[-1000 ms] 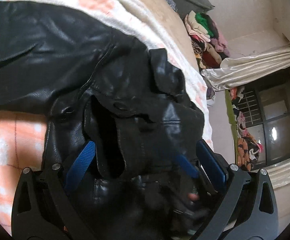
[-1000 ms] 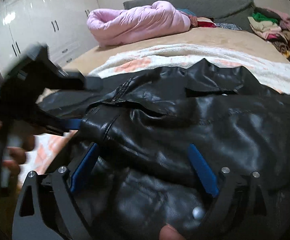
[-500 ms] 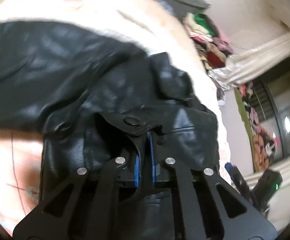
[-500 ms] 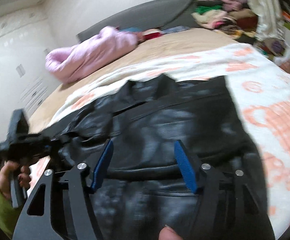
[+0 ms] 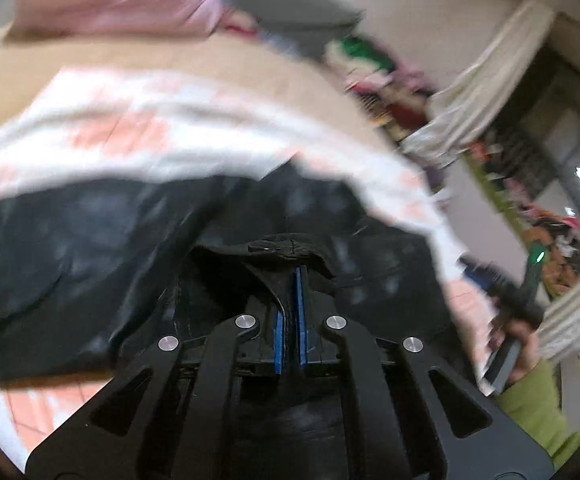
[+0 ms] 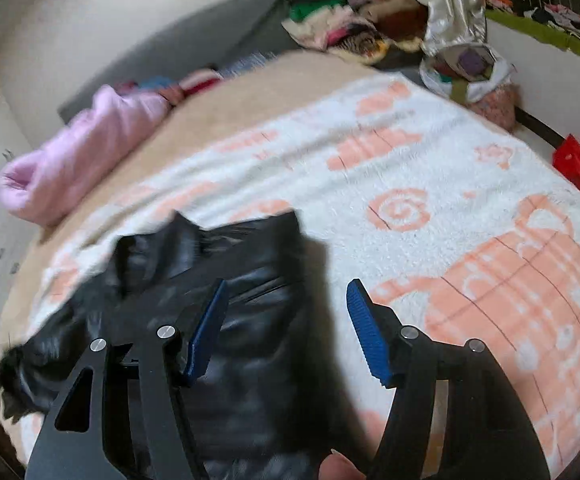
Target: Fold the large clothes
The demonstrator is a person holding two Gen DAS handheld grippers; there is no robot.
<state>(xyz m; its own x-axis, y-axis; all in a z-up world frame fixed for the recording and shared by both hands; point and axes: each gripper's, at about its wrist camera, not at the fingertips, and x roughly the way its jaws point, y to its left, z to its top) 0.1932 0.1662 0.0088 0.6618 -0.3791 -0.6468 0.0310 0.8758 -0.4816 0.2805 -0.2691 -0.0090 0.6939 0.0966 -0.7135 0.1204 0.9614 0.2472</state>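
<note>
A black leather jacket (image 5: 70, 248) lies on a white and peach blanket (image 5: 138, 140) on the bed. My left gripper (image 5: 290, 280) is shut on a fold of the jacket's edge, the blue pads pressed together around the leather. In the right wrist view the jacket (image 6: 226, 264) lies at the lower left. My right gripper (image 6: 286, 304) is open and empty above the jacket's right edge, its left finger over the leather and its right finger over the blanket (image 6: 469, 216). The right gripper also shows at the right edge of the left wrist view (image 5: 517, 300).
A pink quilt (image 6: 78, 152) lies rolled at the head of the bed by a grey headboard (image 6: 218, 32). A pile of mixed clothes (image 6: 353, 24) sits at the far corner. A cream curtain (image 5: 485, 88) and a window are at the right.
My left gripper closed on the jacket's edge and has lifted and tilted up with it. My right gripper stayed open and swung right, so more blanket shows.
</note>
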